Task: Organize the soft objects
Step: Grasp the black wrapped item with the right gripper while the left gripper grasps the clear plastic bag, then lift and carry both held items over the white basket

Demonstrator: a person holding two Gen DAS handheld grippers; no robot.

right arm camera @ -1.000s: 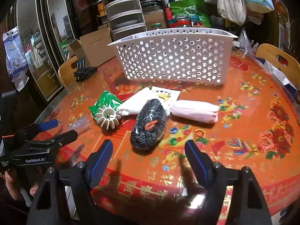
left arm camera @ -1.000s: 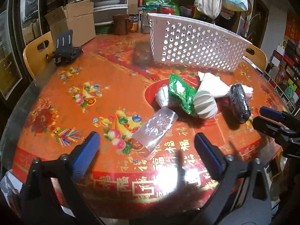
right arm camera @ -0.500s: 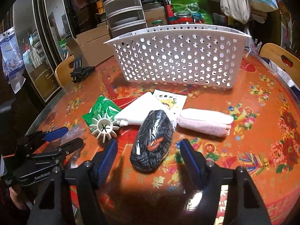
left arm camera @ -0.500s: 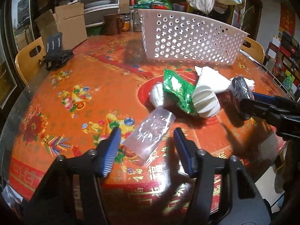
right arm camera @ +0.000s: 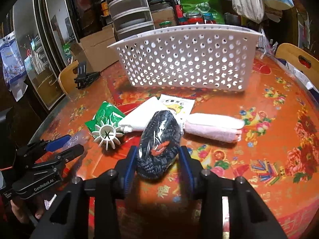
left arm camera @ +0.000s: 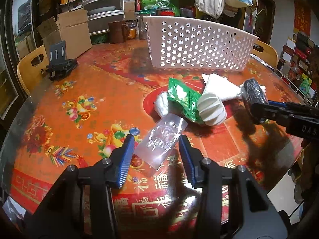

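Nearest in the left wrist view, the left gripper point(left arm camera: 156, 149) has its jaws spread to either side of a clear plastic packet point(left arm camera: 162, 139) that lies flat on the counter point(left arm camera: 59, 119); the blue pads flank the packet's near end with a visible gap on each side. In the right wrist view, the right gripper point(right arm camera: 157, 159) has its jaws spread around the near end of a dark knitted bundle point(right arm camera: 159, 143) wrapped in clear film with an orange mark on it; whether the pads touch the wrap I cannot tell. The left tool's body reads "GenRobot.AI"; the right one shows "DAS" at the frame edge.

Just beyond lie a white ribbed ball point(right arm camera: 107, 135), a green foil pouch point(left arm camera: 183, 99), a white folded cloth point(right arm camera: 143, 115), a white sachet with a yellow cartoon and small writing too fine to read point(right arm camera: 177, 105), and a pink rolled towel point(right arm camera: 215, 127) beside the bundle. The orange tablecloth carries Chinese characters, among them "福".

Farther back stands a white perforated basket point(right arm camera: 185, 63), upright, apart from the loose items. Behind it are a cardboard box point(left arm camera: 67, 31) and a green bag point(right arm camera: 201, 8).
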